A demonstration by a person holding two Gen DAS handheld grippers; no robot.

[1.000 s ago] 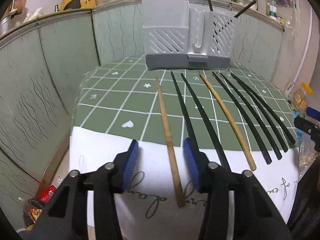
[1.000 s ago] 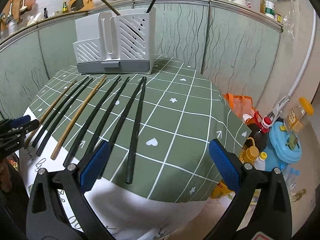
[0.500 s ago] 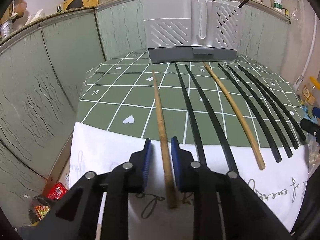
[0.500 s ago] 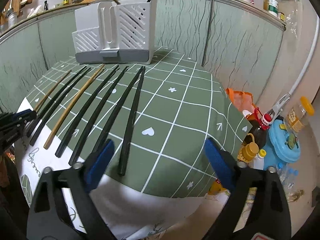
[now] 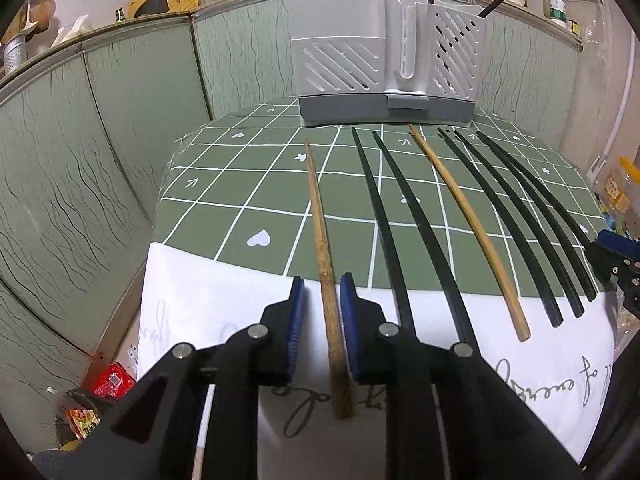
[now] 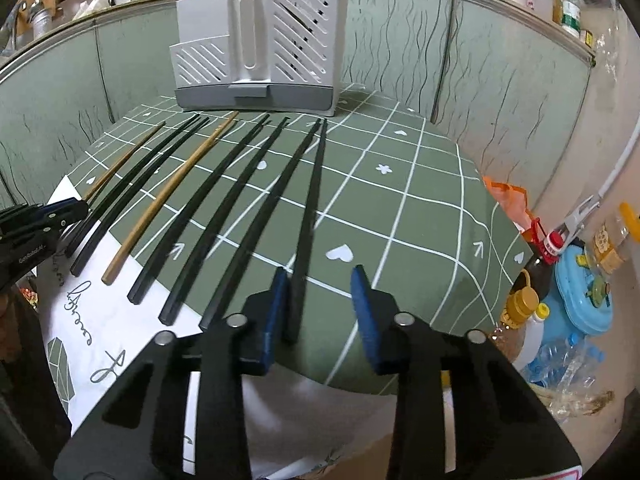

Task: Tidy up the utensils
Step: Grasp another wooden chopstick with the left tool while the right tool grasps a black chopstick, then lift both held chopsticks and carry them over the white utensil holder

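Observation:
Several chopsticks lie side by side on the green checked tablecloth (image 5: pixel 240 184). A grey utensil holder (image 5: pixel 384 64) stands at the far edge with two sticks in it. My left gripper (image 5: pixel 322 280) straddles the leftmost wooden chopstick (image 5: pixel 318 216), its jaws narrow, with a thin gap still showing on the left side. My right gripper (image 6: pixel 320 270) is closing around the rightmost black chopstick (image 6: pixel 310 208). That stick lies against the left pad, with a wide gap to the right pad. Both sticks still rest on the table. A second wooden chopstick (image 5: pixel 464 216) lies among the black ones.
A white printed sheet (image 5: pixel 200 312) hangs over the table's near edge. Green panelled walls close the left and back. Bottles and a blue container (image 6: pixel 584 292) crowd the floor at the right, with an orange bag (image 6: pixel 508 200). Red packets (image 5: pixel 114 380) lie on the floor at the left.
The left jaws narrowed from a wide stance to close around the wooden chopstick. The right jaws swung in from fully wide toward the rightmost black chopstick. No chopstick has moved.

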